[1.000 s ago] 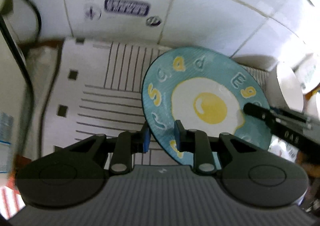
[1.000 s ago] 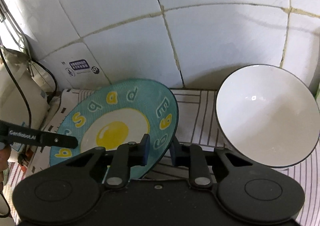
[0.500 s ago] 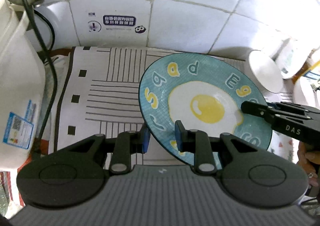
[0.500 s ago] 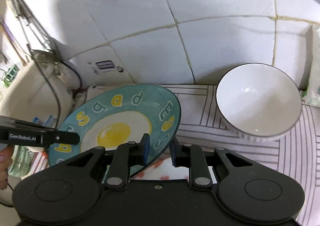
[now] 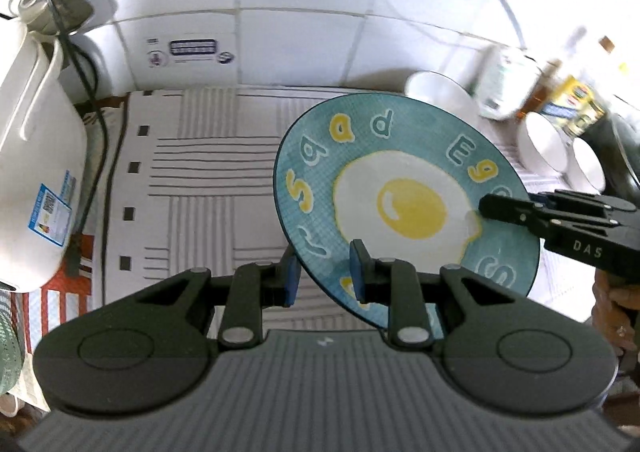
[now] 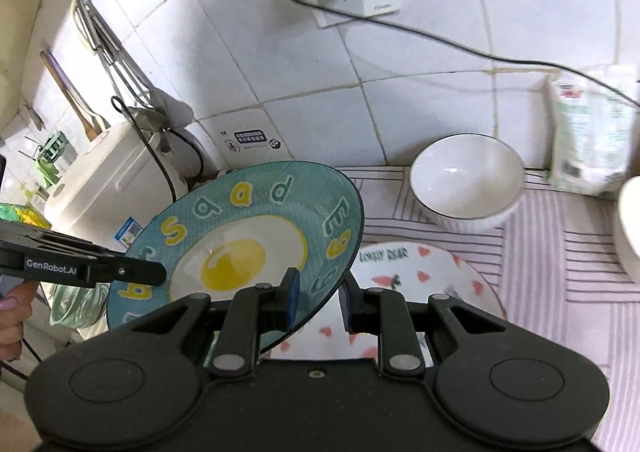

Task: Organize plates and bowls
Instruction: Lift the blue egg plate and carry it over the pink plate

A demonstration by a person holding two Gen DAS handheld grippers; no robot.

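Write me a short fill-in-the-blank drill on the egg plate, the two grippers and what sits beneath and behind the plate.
1. The teal plate has a fried ____ painted at its centre.
2. It is held by ____ grippers at once, the left gripper and the right gripper, on opposite edges.
3. Below its right edge lies a white plate printed with pink ____.
4. The white bowl behind stands ____.

Missing words: egg; two; hearts; empty

The bench wears a striped cloth [image 6: 560, 252] (grey on white), bearing a white bowl [image 6: 466, 180] and heart-patterned plate [image 6: 424, 276].
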